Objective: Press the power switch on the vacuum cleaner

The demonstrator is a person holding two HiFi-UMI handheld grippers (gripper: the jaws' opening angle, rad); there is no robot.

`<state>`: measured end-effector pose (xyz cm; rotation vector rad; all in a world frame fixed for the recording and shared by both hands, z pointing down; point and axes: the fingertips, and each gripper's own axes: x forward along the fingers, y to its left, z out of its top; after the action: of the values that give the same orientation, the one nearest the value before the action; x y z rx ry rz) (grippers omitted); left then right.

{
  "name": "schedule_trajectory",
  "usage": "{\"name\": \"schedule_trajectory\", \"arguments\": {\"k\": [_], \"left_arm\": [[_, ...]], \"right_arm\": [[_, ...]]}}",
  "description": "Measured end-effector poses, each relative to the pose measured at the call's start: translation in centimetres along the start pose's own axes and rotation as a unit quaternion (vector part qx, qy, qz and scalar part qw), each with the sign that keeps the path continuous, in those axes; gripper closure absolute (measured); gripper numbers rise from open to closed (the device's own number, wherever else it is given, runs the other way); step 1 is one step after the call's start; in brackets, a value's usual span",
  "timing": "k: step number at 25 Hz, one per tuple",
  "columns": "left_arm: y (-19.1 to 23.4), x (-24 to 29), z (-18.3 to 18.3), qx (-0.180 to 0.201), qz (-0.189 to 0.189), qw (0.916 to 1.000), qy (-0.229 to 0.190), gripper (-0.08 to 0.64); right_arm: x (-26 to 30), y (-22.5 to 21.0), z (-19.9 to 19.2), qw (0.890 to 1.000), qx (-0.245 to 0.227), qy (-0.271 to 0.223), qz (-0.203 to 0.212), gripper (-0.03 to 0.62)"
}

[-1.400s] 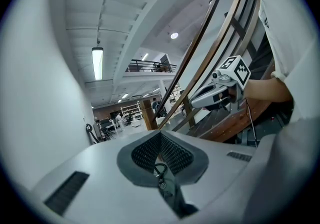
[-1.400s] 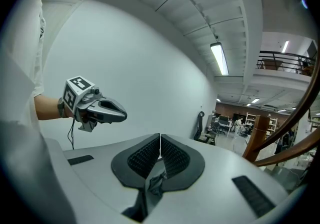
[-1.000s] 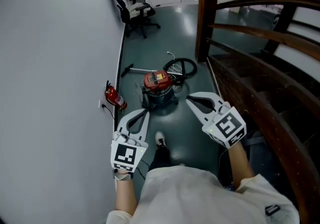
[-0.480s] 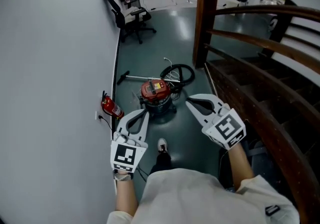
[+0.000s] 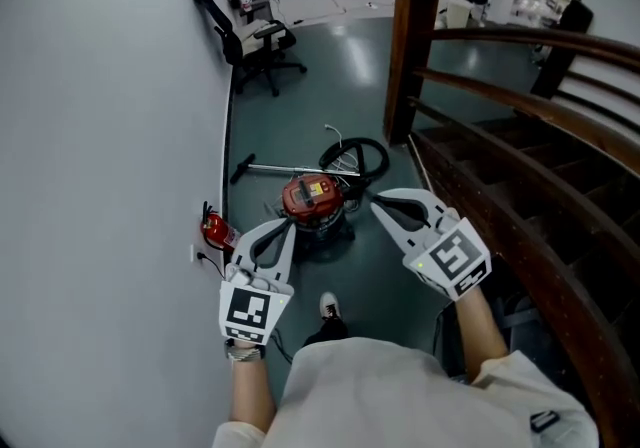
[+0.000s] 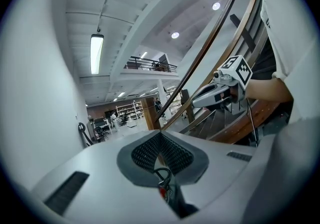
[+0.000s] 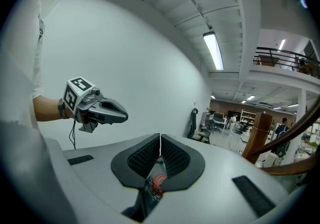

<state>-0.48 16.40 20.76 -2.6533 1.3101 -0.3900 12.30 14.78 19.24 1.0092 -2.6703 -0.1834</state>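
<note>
Bright, even indoor light fills all three views. A ceiling tube lamp [image 7: 212, 50] glares white above the right hand-held gripper [image 7: 160, 139]; a second tube [image 6: 96, 54] glows high to the left of the left hand-held gripper [image 6: 158, 135]. The dark floor [image 5: 330, 86] ahead of both carries a pale sheen. Shadows are faint. Both gripper views bend strongly toward black corners, and their near foregrounds are soft.

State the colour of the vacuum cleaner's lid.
Red, above a darker body. The vacuum cleaner shows best in the head view.
</note>
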Motion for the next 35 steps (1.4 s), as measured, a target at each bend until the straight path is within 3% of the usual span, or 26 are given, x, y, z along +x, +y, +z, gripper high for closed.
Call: {"name": "schedule_trajectory", "arguments": {"k": [15, 35], "left_arm": [[7.4, 3.5, -1.5, -0.010, 0.005, 0.9999, 0.007, 0.561], [15.8, 9.2, -5.7, -0.008, -0.027, 0.9994, 0.020, 0.561]], "right_arm": [[7.9, -3.3, 0.9, 1.000, -0.001, 0.012, 0.006, 0.561], [17.3, -6.5, 0.1, 0.999, 0.001, 0.034, -0.007, 0.561]]}}
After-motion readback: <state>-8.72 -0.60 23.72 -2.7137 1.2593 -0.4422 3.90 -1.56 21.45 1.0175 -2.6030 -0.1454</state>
